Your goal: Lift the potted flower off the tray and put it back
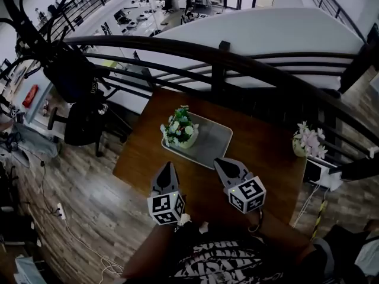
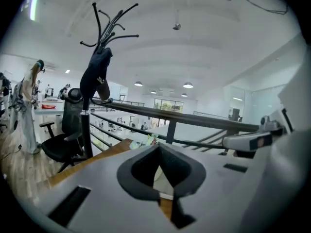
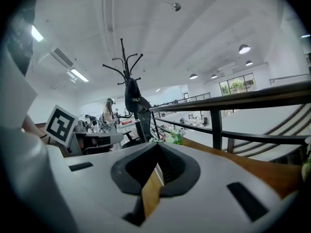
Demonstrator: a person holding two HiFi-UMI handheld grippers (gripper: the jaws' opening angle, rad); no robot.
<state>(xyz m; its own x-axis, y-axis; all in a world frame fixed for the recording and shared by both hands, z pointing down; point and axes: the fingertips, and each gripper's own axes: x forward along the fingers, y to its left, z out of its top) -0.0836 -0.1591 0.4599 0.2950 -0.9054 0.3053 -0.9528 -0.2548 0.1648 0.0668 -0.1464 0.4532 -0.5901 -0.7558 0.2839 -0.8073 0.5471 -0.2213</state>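
Filling the middle of the head view, a dark brown rectangular wooden table [image 1: 266, 158] stands against a curved black metal railing [image 1: 237, 61] that sweeps from 9 o'clock to 3 o'clock. At 10 o'clock a black branching coat stand [image 1: 32, 31] carries a black bag [image 1: 74, 76]; the pale print on the bag is too small to read. Beneath it sits a black swivel office chair [image 1: 83, 123].

On the table's far half lies a flat grey rectangular tray [image 1: 214, 144]. The white potted flower with green leaves and pale blooms [image 1: 180, 129] stands upright in the tray's 10 o'clock corner, apart from both grippers.

The left gripper [image 1: 167, 167], grey with dark pads, hangs at the tray's 7 o'clock, clear of it. Its jaws are pressed together with nothing between them, and in the left gripper view the plant's leaves peek just above their tips. The right gripper [image 1: 224, 161] is at the tray's 5 o'clock, its tips just beside the tray's near corner, jaws likewise together and empty.

At the table's 3 o'clock edge stands a second small pot of pale pink flowers [image 1: 309, 141]. Each gripper carries a marker cube [image 1: 166, 209] printed only with black-and-white square codes.
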